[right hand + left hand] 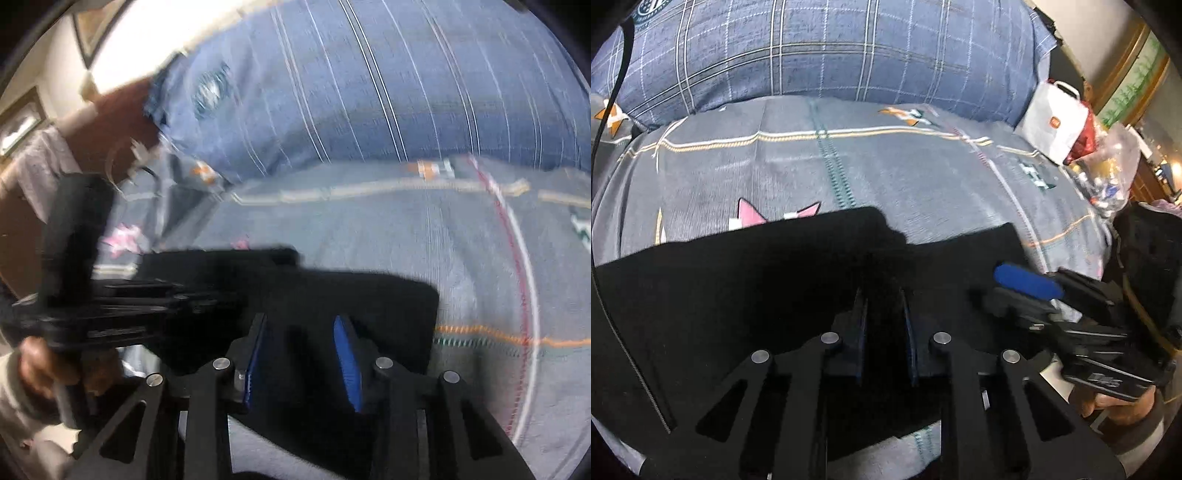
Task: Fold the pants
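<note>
Lying flat: black pants (pixel 738 288) (matte)

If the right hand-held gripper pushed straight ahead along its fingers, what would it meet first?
Most likely the black pants, which already lie between its blue pads and just ahead of the right hand-held gripper. Beyond them is the grey bedsheet. Blur leaves depth uncertain.

We're in a home bedroom: a bed with a patterned grey sheet (pixel 905 177), a blue plaid duvet (pixel 831 48) (bunched up behind), shopping bags (pixel 1056 122) alongside.
</note>
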`<state>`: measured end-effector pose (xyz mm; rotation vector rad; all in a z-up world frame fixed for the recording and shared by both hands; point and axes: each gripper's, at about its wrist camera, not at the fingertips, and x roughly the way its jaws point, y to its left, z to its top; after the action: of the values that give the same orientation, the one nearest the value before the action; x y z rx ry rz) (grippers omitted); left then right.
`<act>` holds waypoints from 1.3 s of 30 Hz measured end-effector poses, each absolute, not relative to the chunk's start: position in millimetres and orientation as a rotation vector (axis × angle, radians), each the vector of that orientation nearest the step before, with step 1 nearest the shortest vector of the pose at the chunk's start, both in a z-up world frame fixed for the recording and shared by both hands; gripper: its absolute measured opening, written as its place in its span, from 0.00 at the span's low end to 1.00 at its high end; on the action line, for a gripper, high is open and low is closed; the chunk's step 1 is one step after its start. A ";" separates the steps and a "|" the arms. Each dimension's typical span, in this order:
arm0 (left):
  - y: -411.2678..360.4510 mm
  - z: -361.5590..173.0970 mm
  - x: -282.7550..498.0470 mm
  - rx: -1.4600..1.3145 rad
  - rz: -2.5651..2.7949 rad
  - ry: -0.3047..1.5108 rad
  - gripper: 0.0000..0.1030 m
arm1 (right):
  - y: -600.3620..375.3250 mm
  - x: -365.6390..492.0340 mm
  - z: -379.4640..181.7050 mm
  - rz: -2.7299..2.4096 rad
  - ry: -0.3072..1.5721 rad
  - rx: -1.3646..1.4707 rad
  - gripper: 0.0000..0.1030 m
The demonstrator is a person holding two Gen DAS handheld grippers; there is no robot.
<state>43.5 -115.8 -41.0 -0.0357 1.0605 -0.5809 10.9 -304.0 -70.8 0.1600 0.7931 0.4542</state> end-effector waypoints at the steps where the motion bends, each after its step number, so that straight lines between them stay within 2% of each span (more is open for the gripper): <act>1: -116.7 -42.7 43.6 -0.035 -0.574 1.063 0.16 | -304.1 13.7 -76.2 0.451 0.808 0.162 0.35; 4: -116.3 -42.7 43.8 -0.044 -0.567 1.062 0.16 | -304.0 13.4 -74.4 0.452 0.790 0.159 0.35; 9: -104.0 -38.7 38.7 -0.057 -0.526 1.062 0.39 | -305.6 -1.4 -56.2 0.435 0.767 0.118 0.35; 12: -91.4 -35.3 34.2 -0.071 -0.496 1.060 0.41 | -303.8 -12.8 -52.2 0.442 0.757 0.101 0.35; 14: -82.2 -31.8 29.7 -0.082 -0.475 1.054 0.45 | -298.9 -14.6 -60.2 0.445 0.791 0.074 0.35; 17: -64.9 -25.5 21.8 -0.095 -0.437 1.042 0.46 | -284.0 -12.1 -78.8 0.436 0.839 -0.003 0.36; 26: 11.6 5.1 -9.4 -0.085 -0.271 0.921 0.46 | -245.5 -12.2 -47.9 0.452 0.831 -0.088 0.38; 32: 59.6 13.1 -27.2 -0.112 -0.199 0.871 0.46 | -225.9 -4.5 -56.6 0.443 0.881 -0.132 0.38; 34: 70.4 12.8 -29.9 -0.118 -0.182 0.858 0.49 | -224.5 1.8 -66.9 0.440 0.927 -0.116 0.38; 36: 80.7 10.8 -31.0 -0.141 -0.172 0.845 0.60 | -222.0 3.9 -69.7 0.432 0.929 -0.108 0.38; 39: 89.7 6.9 -27.9 -0.167 -0.168 0.848 0.60 | -222.7 4.5 -66.0 0.419 0.942 -0.096 0.38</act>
<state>-27.9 89.6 6.9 -0.1669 0.8483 -0.1676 4.5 -222.7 -66.0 -0.0961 0.9422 0.4192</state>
